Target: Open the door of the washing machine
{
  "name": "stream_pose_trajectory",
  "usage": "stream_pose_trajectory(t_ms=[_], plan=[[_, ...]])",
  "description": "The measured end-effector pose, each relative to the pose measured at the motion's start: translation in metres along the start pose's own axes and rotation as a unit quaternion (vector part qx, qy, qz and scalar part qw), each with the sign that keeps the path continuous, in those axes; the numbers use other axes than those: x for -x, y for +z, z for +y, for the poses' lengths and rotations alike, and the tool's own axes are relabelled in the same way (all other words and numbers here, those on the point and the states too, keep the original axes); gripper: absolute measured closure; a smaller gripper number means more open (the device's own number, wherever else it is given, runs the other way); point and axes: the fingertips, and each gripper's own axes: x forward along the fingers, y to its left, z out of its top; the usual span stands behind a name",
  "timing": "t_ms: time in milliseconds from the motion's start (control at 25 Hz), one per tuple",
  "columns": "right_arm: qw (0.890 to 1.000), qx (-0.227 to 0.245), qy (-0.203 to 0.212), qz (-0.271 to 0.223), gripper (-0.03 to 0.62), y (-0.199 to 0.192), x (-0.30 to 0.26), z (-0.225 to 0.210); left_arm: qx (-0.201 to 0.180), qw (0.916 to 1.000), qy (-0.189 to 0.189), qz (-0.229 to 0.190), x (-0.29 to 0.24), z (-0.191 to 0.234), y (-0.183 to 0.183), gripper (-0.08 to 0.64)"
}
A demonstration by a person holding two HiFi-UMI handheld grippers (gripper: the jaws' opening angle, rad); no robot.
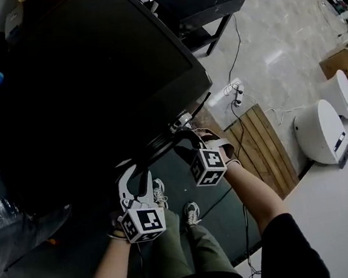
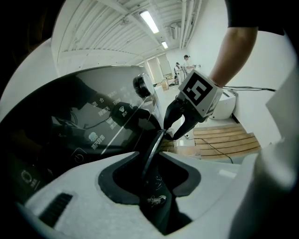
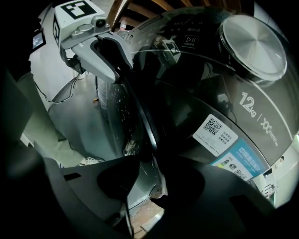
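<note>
The washing machine's black glossy door (image 1: 89,83) lies flat on top of the machine, and its front edge (image 1: 155,145) faces me. My left gripper (image 1: 130,181), with white fingers, sits at that edge, which runs between its dark pads (image 2: 117,179); it is shut on the edge. My right gripper (image 1: 184,141), black, holds the same edge a little further right, with the rim (image 3: 145,126) caught between its jaws. From each gripper view the other gripper shows on the rim: the right gripper (image 2: 175,126) and the left gripper (image 3: 107,51). A round silver knob (image 3: 254,44) sits on the control panel.
A wooden pallet (image 1: 262,148) lies on the floor to the right, beside a white rounded appliance (image 1: 320,130). A power strip (image 1: 235,91) and cables trail behind. A black table (image 1: 199,0) stands at the back. My shoes (image 1: 191,213) are on a dark mat below.
</note>
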Motion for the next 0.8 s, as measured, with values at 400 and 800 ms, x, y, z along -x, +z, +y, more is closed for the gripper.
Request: stream_pose_trajectory(t_ms=[400, 800], plan=[[1.000, 0.003, 0.004, 0.000, 0.442, -0.0029, 0.0004, 0.0020, 0.010, 0.9999, -0.003, -0.003, 0.0011, -0.0030, -0.0007, 0.437], [1.000, 0.004, 0.006, 0.017, 0.445, -0.0049, 0.0015, 0.0060, 0.032, 0.9992, -0.022, 0.004, 0.0024, -0.0060, -0.0025, 0.439]])
